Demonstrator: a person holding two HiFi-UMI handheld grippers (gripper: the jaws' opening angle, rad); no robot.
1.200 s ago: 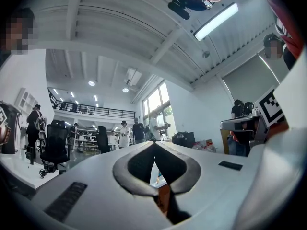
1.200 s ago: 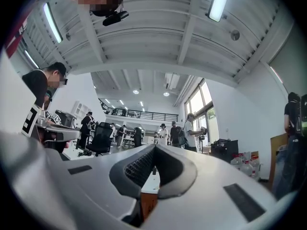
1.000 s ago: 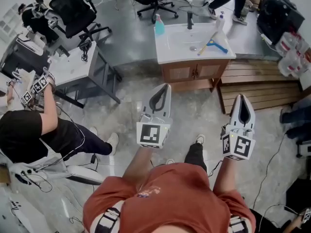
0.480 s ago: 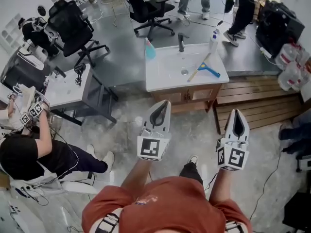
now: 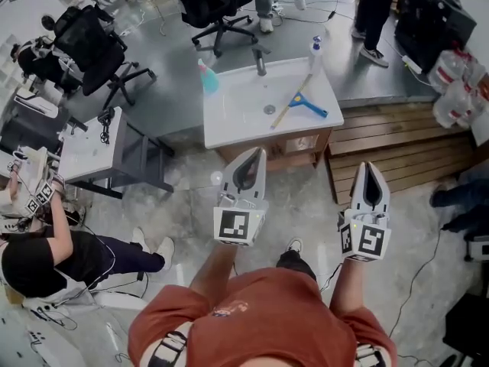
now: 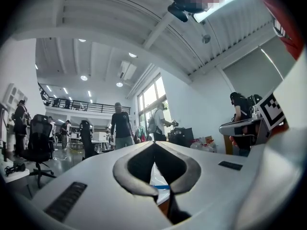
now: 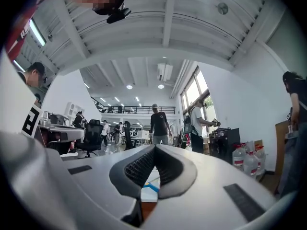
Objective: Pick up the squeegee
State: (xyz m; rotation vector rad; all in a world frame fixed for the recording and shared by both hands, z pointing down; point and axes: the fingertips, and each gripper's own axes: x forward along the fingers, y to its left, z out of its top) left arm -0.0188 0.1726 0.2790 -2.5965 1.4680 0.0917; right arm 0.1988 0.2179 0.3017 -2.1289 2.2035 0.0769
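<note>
Tongs on both sides are closed and hold nothing. The left tongs (image 5: 259,154) have their tips pressed together in the left gripper view (image 6: 154,144), with only the oval hollow behind the pads showing daylight. The right tongs (image 5: 369,166) are the same, ribbed pads meeting at the tip (image 7: 154,147). Both are held out level in front of the person, side by side but apart, above a grey mottled floor (image 5: 306,197), and both point toward a white surface (image 5: 229,121) on a wooden cabinet (image 5: 302,142).

The squeegee (image 5: 296,102) lies flat on that surface, well ahead of both tongs and touched by neither (its blue head is at the right, its pale handle slanting across). It sits to the right of the drain (image 5: 269,109). A tap (image 5: 260,61) stands at the back edge, a blue bottle (image 5: 206,78) at the back left corner and a white bottle (image 5: 315,52) at the back right.

To the right of the cabinet is wooden decking (image 5: 390,147), with water jugs (image 5: 451,90) beyond it. To the left stand a white desk (image 5: 88,140) and black chairs (image 5: 92,40), and a seated person (image 5: 34,258) is at the far left.
</note>
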